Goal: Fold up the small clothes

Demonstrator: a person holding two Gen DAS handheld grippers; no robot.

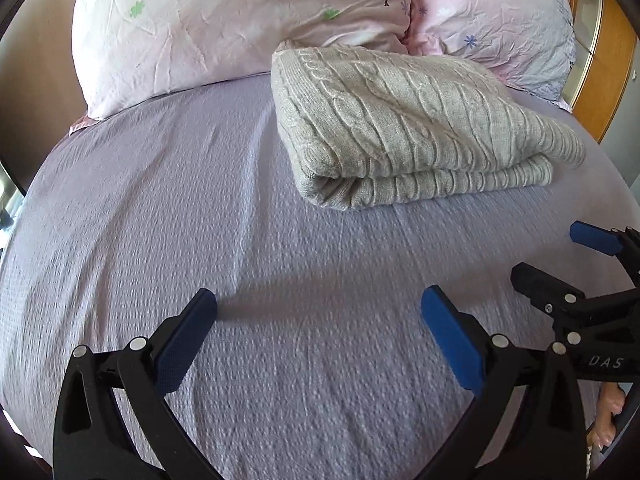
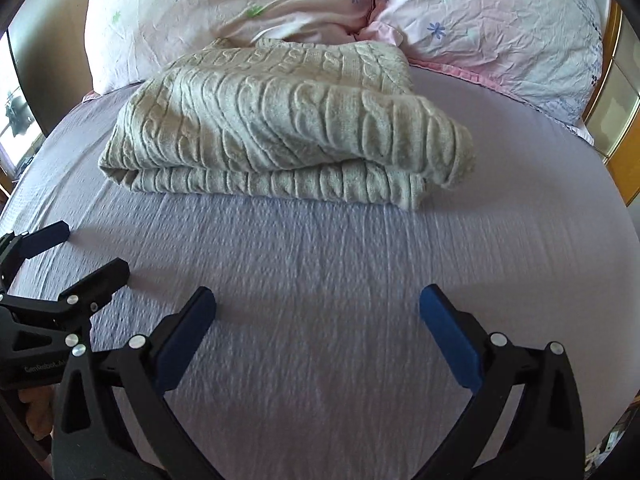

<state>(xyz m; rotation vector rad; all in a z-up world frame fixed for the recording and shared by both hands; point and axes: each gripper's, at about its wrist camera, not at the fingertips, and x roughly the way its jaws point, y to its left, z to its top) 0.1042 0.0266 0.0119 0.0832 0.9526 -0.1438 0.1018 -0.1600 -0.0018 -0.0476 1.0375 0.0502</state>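
Observation:
A beige cable-knit sweater (image 1: 404,120) lies folded in a thick stack on the lilac bedsheet (image 1: 160,208), near the pillows. It also shows in the right wrist view (image 2: 280,128). My left gripper (image 1: 318,304) is open and empty, hovering over bare sheet in front of the sweater. My right gripper (image 2: 318,304) is open and empty too, in front of the sweater. In the left wrist view the right gripper (image 1: 548,252) shows at the right edge, open. In the right wrist view the left gripper (image 2: 94,250) shows at the left edge, open.
Two pink flowered pillows (image 1: 208,28) (image 2: 492,28) lean at the head of the bed behind the sweater. A wooden headboard or cabinet (image 1: 608,64) stands at the far right. The bed's left edge drops off by a wall (image 1: 36,80).

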